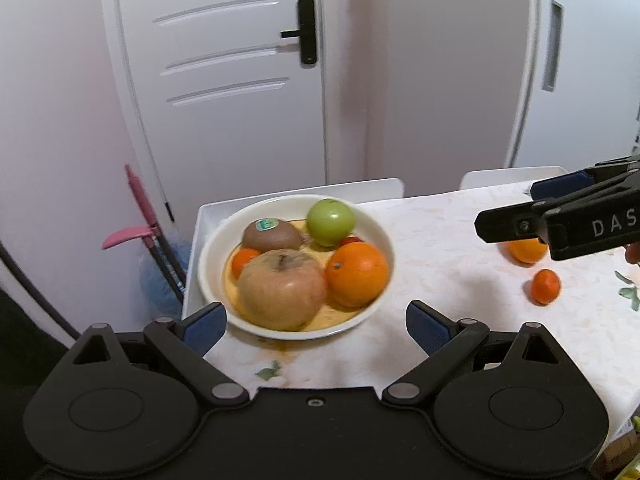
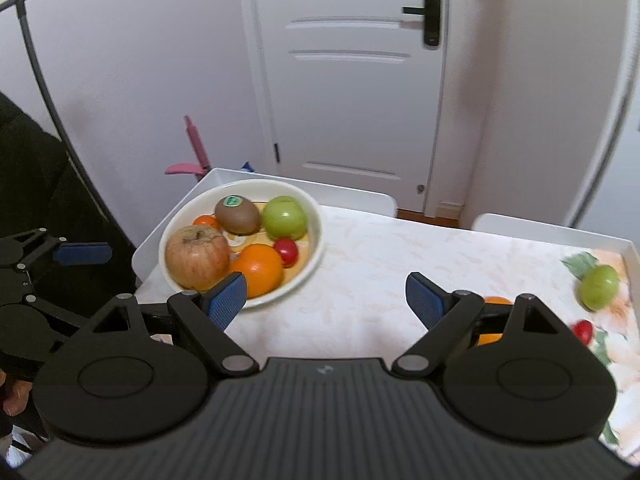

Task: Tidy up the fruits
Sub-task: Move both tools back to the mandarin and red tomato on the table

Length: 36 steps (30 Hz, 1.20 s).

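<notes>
- The left gripper (image 1: pixel 316 326) hangs at the bottom of the left wrist view, its jaws spread wide with nothing between them; the blue pads (image 1: pixel 206 326) frame the near rim of the bowl.
- The right gripper (image 2: pixel 325 298) is likewise released and empty, its fingers wide apart over bare tablecloth in the lower middle of the right wrist view.
- The white bowl (image 1: pixel 374 308) sits at the centre of the left wrist view, near the table's far left corner, on a pale patterned tablecloth (image 1: pixel 448 264).
- Inside the bowl, seen from the left wrist: a large pale red apple (image 1: pixel 282 288) at the front, an orange (image 1: pixel 357 274) touching it on the right, a kiwi (image 1: pixel 272 234) with a green sticker behind, a green apple (image 1: pixel 331 222) at the back, a small mandarin (image 1: pixel 244 260) on the left — and a small red fruit (image 1: pixel 351 241) peeking out behind the orange.
- Loose fruit lies well apart from the bowl. At the right edge of the left wrist view are a second orange (image 1: pixel 526 250), partly hidden by the right gripper, and a second mandarin (image 1: pixel 545 286) just below it.
- At the right edge of the right wrist view, a second green apple (image 2: pixel 599 287) rests on the cloth, with another small red fruit (image 2: pixel 582 331) below it.
- A white door (image 1: pixel 240 72) with a black handle fills the upper centre.
</notes>
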Tool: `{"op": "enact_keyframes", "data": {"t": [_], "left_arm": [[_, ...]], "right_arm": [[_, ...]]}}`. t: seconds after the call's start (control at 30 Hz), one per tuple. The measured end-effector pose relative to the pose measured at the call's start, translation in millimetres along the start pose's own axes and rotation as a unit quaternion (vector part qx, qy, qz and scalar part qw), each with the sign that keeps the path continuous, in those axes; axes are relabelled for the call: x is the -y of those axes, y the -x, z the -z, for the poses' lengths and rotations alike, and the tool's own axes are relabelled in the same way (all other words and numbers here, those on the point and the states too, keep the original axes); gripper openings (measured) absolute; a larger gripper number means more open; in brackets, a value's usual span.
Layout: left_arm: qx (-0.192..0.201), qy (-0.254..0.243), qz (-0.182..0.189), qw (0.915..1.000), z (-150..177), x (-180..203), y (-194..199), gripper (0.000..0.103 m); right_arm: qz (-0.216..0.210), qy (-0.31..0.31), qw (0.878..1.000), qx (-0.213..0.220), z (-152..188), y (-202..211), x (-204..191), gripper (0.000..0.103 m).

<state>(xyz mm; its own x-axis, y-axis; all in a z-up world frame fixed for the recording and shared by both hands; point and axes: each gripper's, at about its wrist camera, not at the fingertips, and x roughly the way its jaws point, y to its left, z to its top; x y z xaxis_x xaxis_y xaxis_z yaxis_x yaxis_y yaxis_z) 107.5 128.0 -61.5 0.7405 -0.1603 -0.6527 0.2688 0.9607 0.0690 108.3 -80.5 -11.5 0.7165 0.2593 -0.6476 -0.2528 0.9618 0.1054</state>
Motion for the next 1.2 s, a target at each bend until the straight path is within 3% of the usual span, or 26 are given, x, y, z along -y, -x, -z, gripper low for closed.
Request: {"op": "enact_keyframes", "data": {"t": [0.23,0.6,0.9,1.2], "left_arm": [[0.015,-0.004,0.005,0.9999,-4,38,13,0.101],[0.017,-0.006,-0.023,0.9996,-7,108,23,0.101],[0.012,0.012,-0.024,0.9996,-6,167,1,0.101],[0.007,0.02,-0.027,0.9994,-3,225,-46,0.101]], "right_arm": [[0.015,-0.007,1.0,0.007,8,30,35,0.102],[0.017,-0.013,1.0,-0.01,40,54,111,0.102],[0.039,-0.001,0.999,-0.032,65,39,179,0.102],[0.027,0.013,0.999,-0.033,83,13,231,0.101]]}}
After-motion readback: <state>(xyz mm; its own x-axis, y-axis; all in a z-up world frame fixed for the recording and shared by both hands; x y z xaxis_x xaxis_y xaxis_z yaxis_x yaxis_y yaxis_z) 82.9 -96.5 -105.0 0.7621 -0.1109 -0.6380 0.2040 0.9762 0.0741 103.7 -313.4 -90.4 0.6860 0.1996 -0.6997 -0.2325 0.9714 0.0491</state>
